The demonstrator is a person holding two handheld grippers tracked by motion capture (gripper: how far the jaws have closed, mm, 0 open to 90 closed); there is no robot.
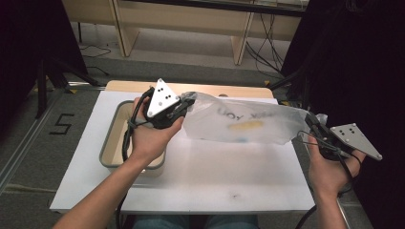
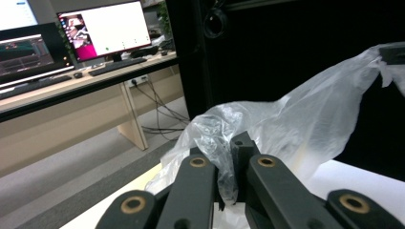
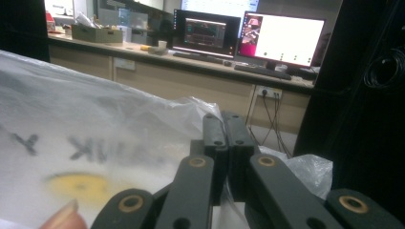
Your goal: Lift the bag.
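Note:
A translucent white plastic bag (image 1: pixel 241 124) with dark lettering and a yellow mark hangs stretched above the white table (image 1: pixel 210 181) between my two grippers. My left gripper (image 1: pixel 184 106) is shut on the bag's left end, the film bunched between its jaws in the left gripper view (image 2: pixel 228 164). My right gripper (image 1: pixel 313 125) is shut on the bag's right end; in the right gripper view its jaws (image 3: pixel 223 138) pinch the plastic bag (image 3: pixel 86 138), whose lettering and yellow mark show through. A fingertip (image 3: pixel 62 217) shows at the bottom left of that view.
A shallow grey-rimmed tray (image 1: pixel 111 143) sits on the table's left side, under my left hand. Beyond the table is floor with cables and a wooden desk (image 1: pixel 191 19). Desks with lit monitors (image 3: pixel 282 40) stand in the background.

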